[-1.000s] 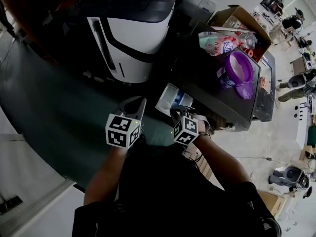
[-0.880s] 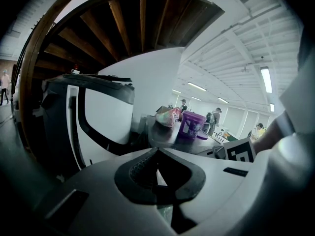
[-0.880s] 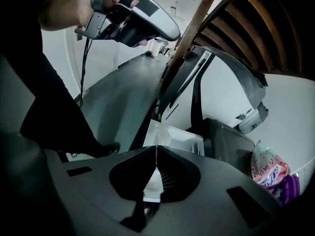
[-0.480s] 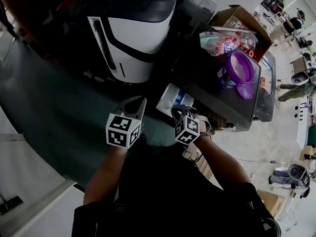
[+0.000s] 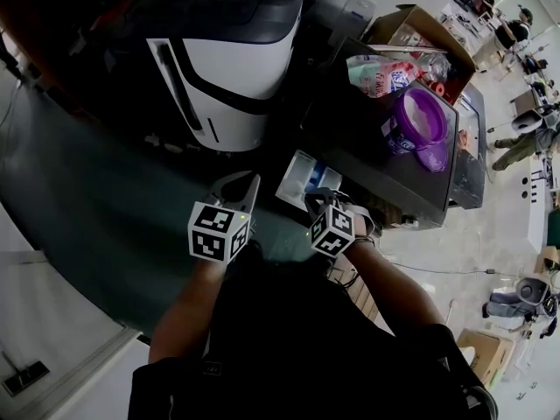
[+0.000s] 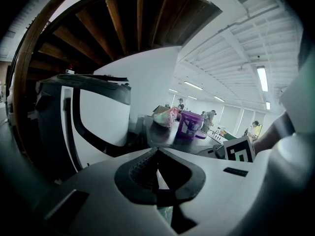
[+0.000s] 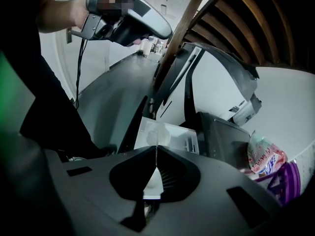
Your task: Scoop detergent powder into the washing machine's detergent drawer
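Two grippers are hanging side by side in front of the person's dark torso in the head view, each one showing its marker cube. The left gripper (image 6: 157, 151) is holding its jaws pressed together with nothing between them, and it is pointing toward a white and dark appliance (image 5: 229, 68) that is standing to the left of the washing machine (image 5: 372, 151). The right gripper (image 7: 156, 149) is pinching between its closed jaws what looks like a thin translucent scoop (image 7: 157, 134) (it is showing edge-on, so whether it is carrying any powder cannot be made out). That scoop is hanging right over the white detergent drawer (image 7: 183, 137), which is standing pulled out from the front of the dark machine, just ahead of the jaw tips. On top of the machine a purple detergent tub (image 5: 418, 116) is sitting open, well apart from the scoop, with its purple lid (image 5: 435, 159) lying against the side nearer the person. Just beyond the tub a pink and green bag (image 5: 374, 73) is lying on its side, and an open cardboard box (image 5: 411, 24) is sitting behind that.
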A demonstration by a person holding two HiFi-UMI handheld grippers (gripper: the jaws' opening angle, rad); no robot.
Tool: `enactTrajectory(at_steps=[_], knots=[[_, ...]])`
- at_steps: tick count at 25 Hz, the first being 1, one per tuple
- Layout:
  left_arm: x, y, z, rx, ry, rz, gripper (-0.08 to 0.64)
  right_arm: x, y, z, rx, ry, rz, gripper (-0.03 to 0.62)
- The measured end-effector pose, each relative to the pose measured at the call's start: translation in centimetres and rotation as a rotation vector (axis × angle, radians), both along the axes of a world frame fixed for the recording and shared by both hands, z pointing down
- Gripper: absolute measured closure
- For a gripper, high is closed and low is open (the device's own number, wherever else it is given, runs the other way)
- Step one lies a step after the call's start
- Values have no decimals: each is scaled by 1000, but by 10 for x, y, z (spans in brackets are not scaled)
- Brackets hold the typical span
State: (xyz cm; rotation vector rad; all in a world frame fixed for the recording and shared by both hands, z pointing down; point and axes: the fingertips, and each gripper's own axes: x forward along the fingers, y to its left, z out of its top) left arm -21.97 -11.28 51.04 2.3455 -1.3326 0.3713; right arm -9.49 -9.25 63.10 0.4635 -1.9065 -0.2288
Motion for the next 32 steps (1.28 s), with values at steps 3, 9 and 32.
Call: enactTrajectory(at_steps=[3,9,32], knots=[[-1,-2,0,0,-3,15,554,-1,-1,-2,8,-9,16,574],[-4,-6,0,3,-4,44,554,-2,-1,0,-5,-14,60,573],[-1,-17,-7,3,5,115,554,-3,-8,-23,-18,-121,196,572]])
